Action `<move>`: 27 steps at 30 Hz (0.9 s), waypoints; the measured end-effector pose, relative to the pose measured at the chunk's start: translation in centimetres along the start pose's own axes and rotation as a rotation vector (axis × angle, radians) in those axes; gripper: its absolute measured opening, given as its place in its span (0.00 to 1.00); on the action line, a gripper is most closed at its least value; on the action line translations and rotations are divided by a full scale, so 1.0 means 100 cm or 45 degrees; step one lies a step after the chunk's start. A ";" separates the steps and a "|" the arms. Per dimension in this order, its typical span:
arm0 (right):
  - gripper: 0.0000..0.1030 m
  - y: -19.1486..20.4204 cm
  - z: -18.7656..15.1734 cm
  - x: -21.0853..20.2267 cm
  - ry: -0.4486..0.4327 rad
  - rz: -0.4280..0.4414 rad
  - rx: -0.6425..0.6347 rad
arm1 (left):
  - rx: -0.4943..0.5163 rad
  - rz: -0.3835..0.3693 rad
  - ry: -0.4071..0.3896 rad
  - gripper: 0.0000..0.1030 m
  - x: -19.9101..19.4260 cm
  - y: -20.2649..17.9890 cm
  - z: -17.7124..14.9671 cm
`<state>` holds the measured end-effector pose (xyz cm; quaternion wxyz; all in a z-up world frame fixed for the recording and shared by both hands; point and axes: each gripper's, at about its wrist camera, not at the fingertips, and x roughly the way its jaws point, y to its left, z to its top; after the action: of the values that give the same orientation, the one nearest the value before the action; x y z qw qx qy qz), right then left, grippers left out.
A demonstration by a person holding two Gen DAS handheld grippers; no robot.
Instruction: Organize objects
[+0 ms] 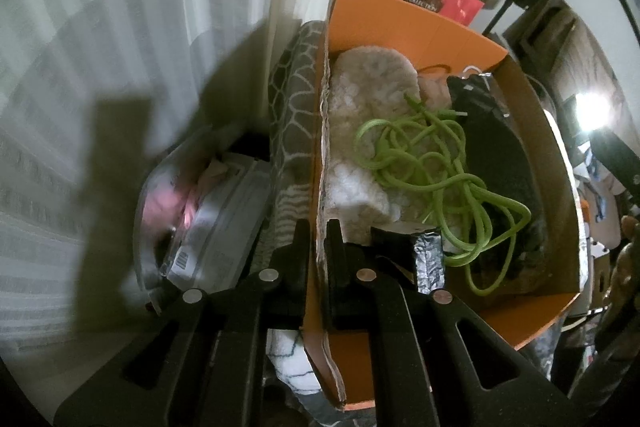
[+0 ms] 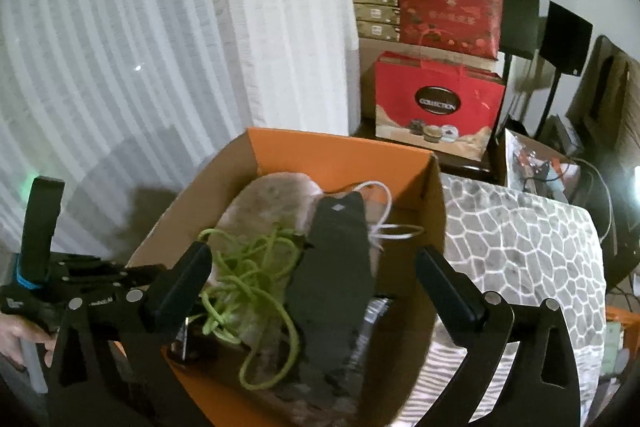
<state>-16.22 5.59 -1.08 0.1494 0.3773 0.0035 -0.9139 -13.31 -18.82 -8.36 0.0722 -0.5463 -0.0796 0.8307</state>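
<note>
One orange box (image 2: 340,151) sat on the patterned blanket (image 2: 520,239) — behind it one red bag (image 2: 438,103) read "COLLECTION". My left gripper (image 1: 318,247) pinched the box's side wall; my right gripper (image 2: 312,279) hung spread wide over it. Inside: one black insole (image 2: 332,287), one green cord (image 2: 248,267).

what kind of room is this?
Likely a home bedroom or living room: white curtains, stacked red gift boxes against the wall, and a patterned blanket under the orange box.
</note>
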 end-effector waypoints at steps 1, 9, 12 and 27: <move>0.99 -0.003 -0.001 -0.001 0.001 -0.001 0.007 | 0.001 0.001 -0.001 0.06 -0.001 -0.001 0.000; 1.00 -0.029 -0.010 -0.018 -0.028 -0.045 0.068 | -0.001 0.012 -0.022 0.08 -0.006 -0.003 -0.002; 0.99 -0.038 -0.014 -0.025 -0.039 -0.064 0.086 | -0.013 0.031 -0.053 0.26 -0.014 -0.003 -0.003; 0.99 -0.071 -0.029 -0.059 -0.079 -0.145 0.129 | 0.065 0.048 -0.311 0.94 -0.070 -0.053 -0.016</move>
<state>-12.23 14.26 0.19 0.0780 0.3551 -0.0261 -0.9312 -8.94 -15.03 -1.56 0.0601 -0.4405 -0.0562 0.8940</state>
